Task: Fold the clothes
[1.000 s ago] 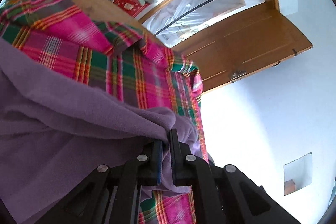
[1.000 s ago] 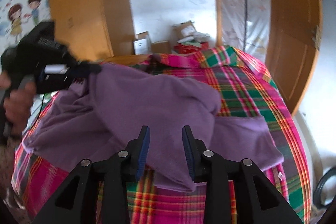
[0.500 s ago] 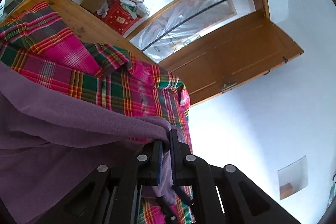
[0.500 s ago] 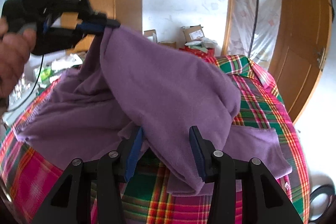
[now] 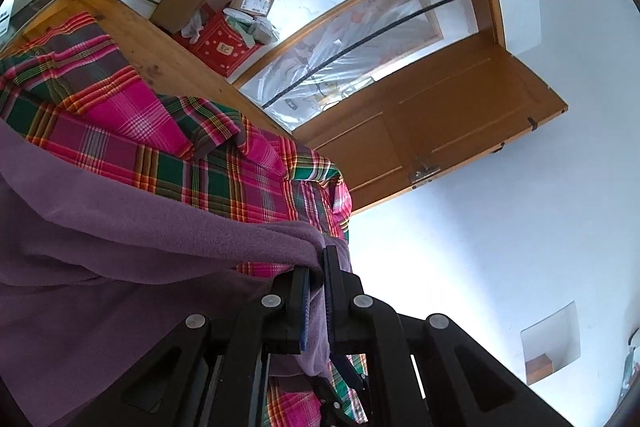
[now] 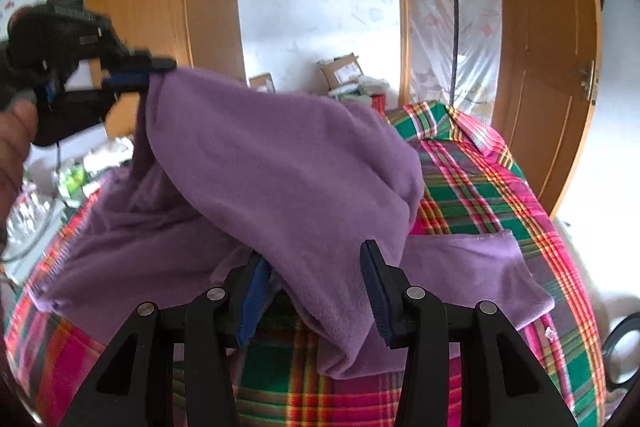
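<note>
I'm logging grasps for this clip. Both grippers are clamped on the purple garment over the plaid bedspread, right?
Not quite. Only the left gripper is clamped on the purple garment. The right wrist view shows the right gripper open, its fingers straddling a hanging fold. The plaid bedspread is right.

Purple fleece garment (image 6: 288, 163), one corner lifted, rest draped crumpled over plaid-covered surface.

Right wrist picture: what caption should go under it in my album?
Left gripper lifts a purple garment off the plaid bedcover; open right gripper waits below.
</note>
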